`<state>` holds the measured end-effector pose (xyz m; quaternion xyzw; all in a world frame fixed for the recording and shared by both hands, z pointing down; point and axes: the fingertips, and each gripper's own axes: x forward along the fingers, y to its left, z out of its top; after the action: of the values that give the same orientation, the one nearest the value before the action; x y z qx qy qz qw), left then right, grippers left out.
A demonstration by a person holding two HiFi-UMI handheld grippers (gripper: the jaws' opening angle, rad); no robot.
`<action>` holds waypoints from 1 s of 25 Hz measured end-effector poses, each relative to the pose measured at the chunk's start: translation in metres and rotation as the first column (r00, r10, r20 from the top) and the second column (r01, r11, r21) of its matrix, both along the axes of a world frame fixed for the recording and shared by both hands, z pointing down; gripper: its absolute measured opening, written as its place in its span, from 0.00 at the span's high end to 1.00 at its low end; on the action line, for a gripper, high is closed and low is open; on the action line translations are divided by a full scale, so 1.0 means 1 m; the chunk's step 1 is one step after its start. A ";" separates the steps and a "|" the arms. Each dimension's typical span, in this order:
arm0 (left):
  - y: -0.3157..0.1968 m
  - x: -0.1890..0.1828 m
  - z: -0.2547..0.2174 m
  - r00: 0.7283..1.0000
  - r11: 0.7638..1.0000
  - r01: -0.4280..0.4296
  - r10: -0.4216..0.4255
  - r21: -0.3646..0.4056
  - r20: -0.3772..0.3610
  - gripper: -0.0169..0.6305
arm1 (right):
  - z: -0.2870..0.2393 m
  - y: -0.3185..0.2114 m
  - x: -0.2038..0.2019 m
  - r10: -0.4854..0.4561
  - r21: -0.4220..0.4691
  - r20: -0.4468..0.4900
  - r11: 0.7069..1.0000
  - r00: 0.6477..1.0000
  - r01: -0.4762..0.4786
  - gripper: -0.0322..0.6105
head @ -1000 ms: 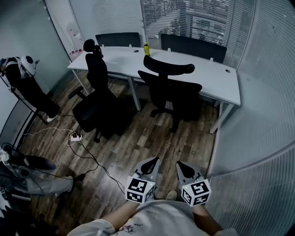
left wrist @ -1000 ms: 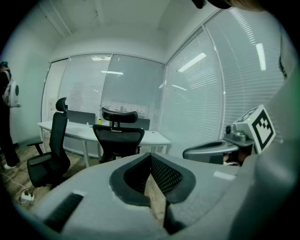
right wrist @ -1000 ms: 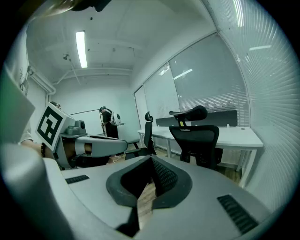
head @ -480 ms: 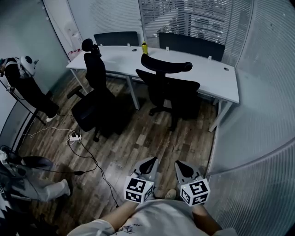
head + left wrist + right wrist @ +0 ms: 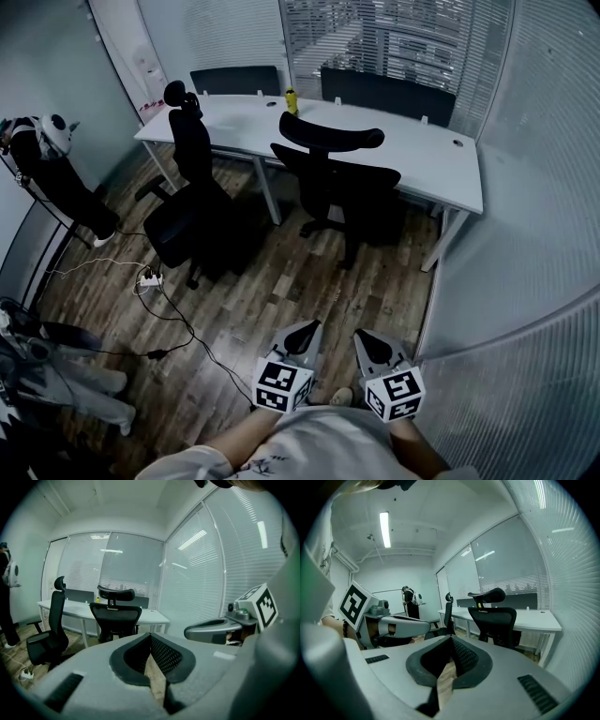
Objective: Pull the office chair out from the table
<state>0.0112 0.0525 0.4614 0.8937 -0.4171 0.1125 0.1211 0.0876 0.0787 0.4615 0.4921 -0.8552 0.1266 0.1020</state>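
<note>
A black office chair (image 5: pixel 339 183) with a headrest stands pushed in at the long white table (image 5: pixel 441 164), its back toward me; it also shows as the chair (image 5: pixel 115 617) and the chair (image 5: pixel 497 620). Both grippers are held low and close to my body, well short of the chair. My left gripper (image 5: pixel 306 330) is shut with nothing in it, and its jaws meet in the left gripper view (image 5: pixel 151 637). My right gripper (image 5: pixel 364 337) is shut and empty too (image 5: pixel 451 641).
A second black chair (image 5: pixel 187 202) stands turned out from the table's left end. A yellow bottle (image 5: pixel 290 99) is on the table. A power strip and cables (image 5: pixel 155 281) lie on the wood floor at left. A person (image 5: pixel 56 178) stands by the left wall. Glass walls with blinds close the right side.
The chairs and table have slid slightly left and up in the head view. The person's legs at the lower left have shifted. Both grippers stay shut and close together.
</note>
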 end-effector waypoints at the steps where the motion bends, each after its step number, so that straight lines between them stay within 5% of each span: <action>1: -0.001 0.005 -0.001 1.000 1.000 0.002 -0.002 -0.001 -0.002 0.96 | 0.001 0.000 0.005 -0.001 -0.004 0.001 1.000 1.000 0.001 0.94; 25: -0.039 0.053 0.015 0.999 0.999 0.039 -0.039 -0.004 0.000 0.96 | 0.016 -0.041 0.063 -0.022 0.002 0.033 1.000 0.999 0.022 0.94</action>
<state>0.0639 0.0139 0.4761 0.8852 -0.4341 0.1108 0.1252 0.1509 0.0378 0.4770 0.4806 -0.8622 0.1330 0.0888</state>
